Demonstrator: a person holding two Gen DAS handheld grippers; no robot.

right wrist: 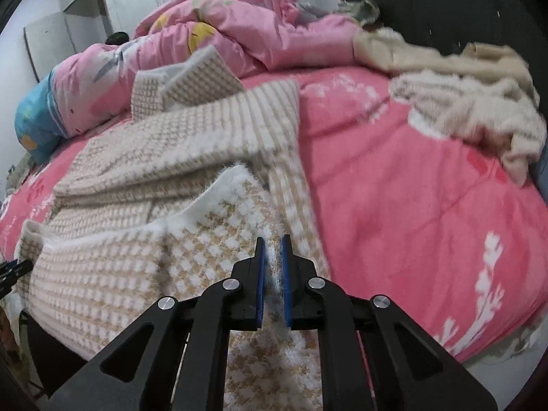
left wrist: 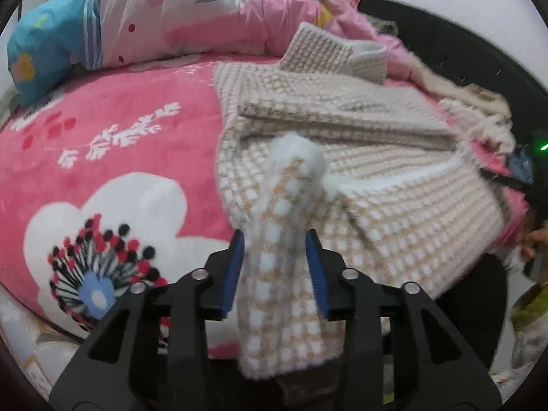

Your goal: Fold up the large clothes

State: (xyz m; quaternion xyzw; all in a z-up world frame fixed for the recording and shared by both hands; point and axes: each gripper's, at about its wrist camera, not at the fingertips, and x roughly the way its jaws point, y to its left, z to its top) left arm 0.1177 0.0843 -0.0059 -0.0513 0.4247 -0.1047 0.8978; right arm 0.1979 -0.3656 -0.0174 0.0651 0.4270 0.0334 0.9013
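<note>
1. Bedspread (left wrist: pixel 113 157), pink with a large white flower, covers the bed; a rolled pink and blue quilt (left wrist: pixel 102 24) lies at its far edge, left of the checked coat.
2. Checked beige and white coat (left wrist: pixel 342 130) lies partly folded on the bedspread, collar toward the quilt.
3. Left tool (left wrist: pixel 275 257) has a thick bunched fold of the coat's hem between its blue pads, which sit against the fabric on both sides.
4. Right tool (right wrist: pixel 273 274) is pressed nearly together, pinching a thin fuzzy edge of the coat.
5. Cream fluffy garments (right wrist: pixel 462 102) lie heaped right of the coat, near the dark headboard (right wrist: pixel 445 7).
</note>
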